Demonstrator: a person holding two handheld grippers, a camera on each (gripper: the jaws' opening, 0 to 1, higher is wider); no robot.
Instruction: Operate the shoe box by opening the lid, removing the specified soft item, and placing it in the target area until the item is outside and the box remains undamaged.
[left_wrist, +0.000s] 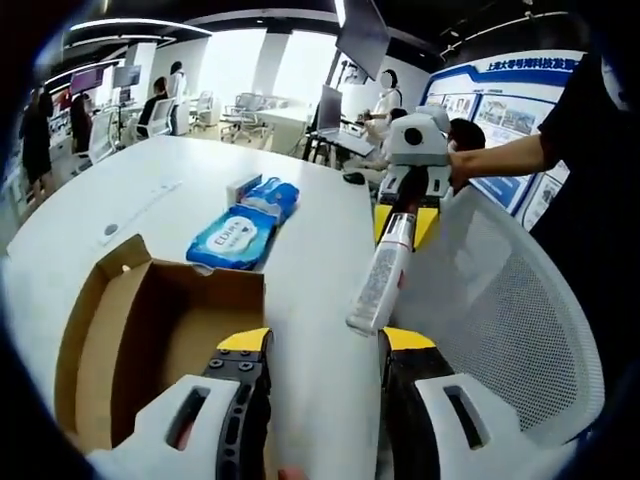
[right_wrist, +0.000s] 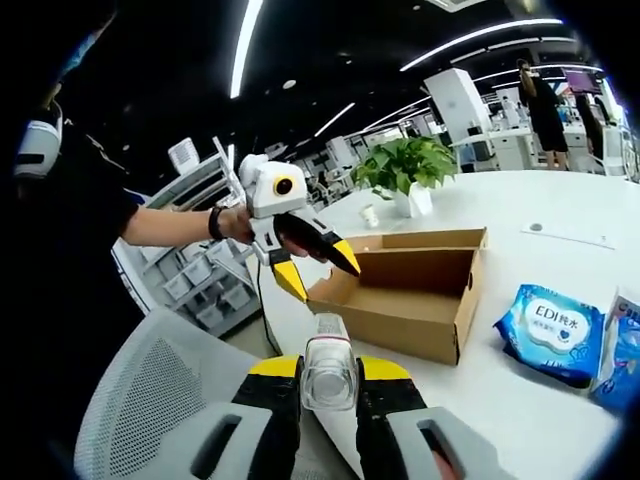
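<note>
An open cardboard shoe box lies on the white table, just ahead of my left gripper, whose jaws stand apart with nothing between them. What shows of the box's inside is bare. My right gripper comes in from the right, held by a hand, and is shut on a slender clear bottle hanging over the table edge. In the right gripper view the bottle sits between my right gripper's yellow-tipped jaws. The open left gripper hovers by the box.
Two blue wet-wipe packs lie past the box; one pack shows right of the box. A white mesh chair back stands against the table edge. A potted plant stands at the far end. People sit and stand in the background.
</note>
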